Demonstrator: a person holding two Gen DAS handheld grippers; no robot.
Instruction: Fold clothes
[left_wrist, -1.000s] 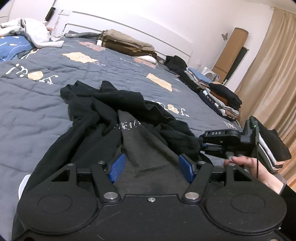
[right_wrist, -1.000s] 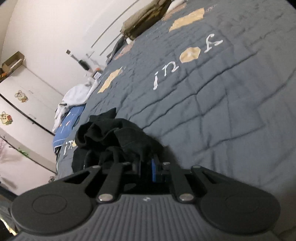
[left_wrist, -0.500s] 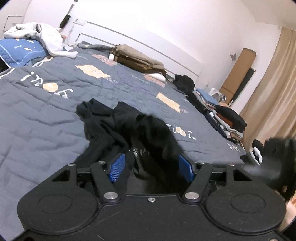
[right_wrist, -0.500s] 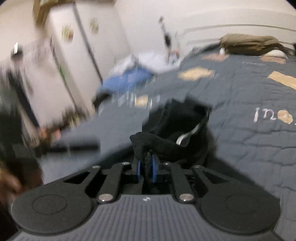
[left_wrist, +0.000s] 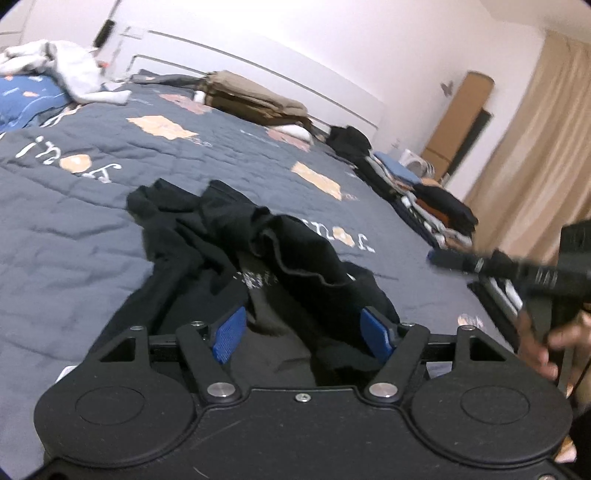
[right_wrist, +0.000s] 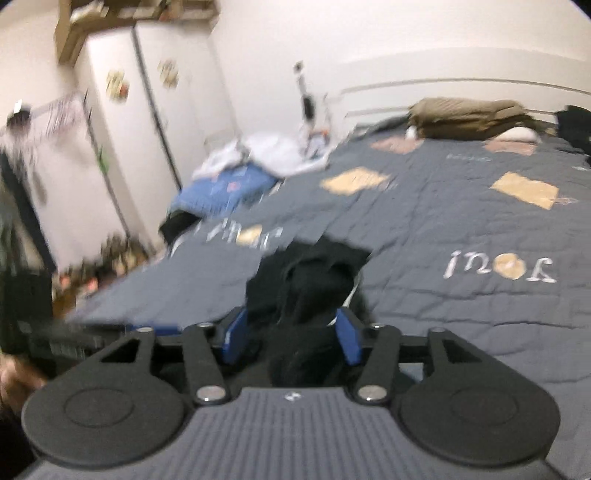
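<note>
A crumpled black garment (left_wrist: 236, 236) with small white print lies on the dark grey quilt (left_wrist: 66, 229). My left gripper (left_wrist: 301, 334) is open just over its near edge, with cloth between the blue pads (left_wrist: 229, 332). In the right wrist view the same black garment (right_wrist: 310, 280) lies bunched between the jaws of my right gripper (right_wrist: 290, 334), which is open. The right gripper also shows at the right edge of the left wrist view (left_wrist: 535, 273), held in a hand.
Folded clothes are stacked along the bed's right edge (left_wrist: 436, 199). A tan folded pile (left_wrist: 255, 99) lies by the headboard. White laundry (left_wrist: 70, 74) and a blue pillow (right_wrist: 225, 184) sit at the far left. White wardrobes (right_wrist: 122, 129) stand beyond.
My right gripper was shut on the black cloth and has opened. It has swung round over the bed. The garment's right part has bunched up nearer the left gripper.
</note>
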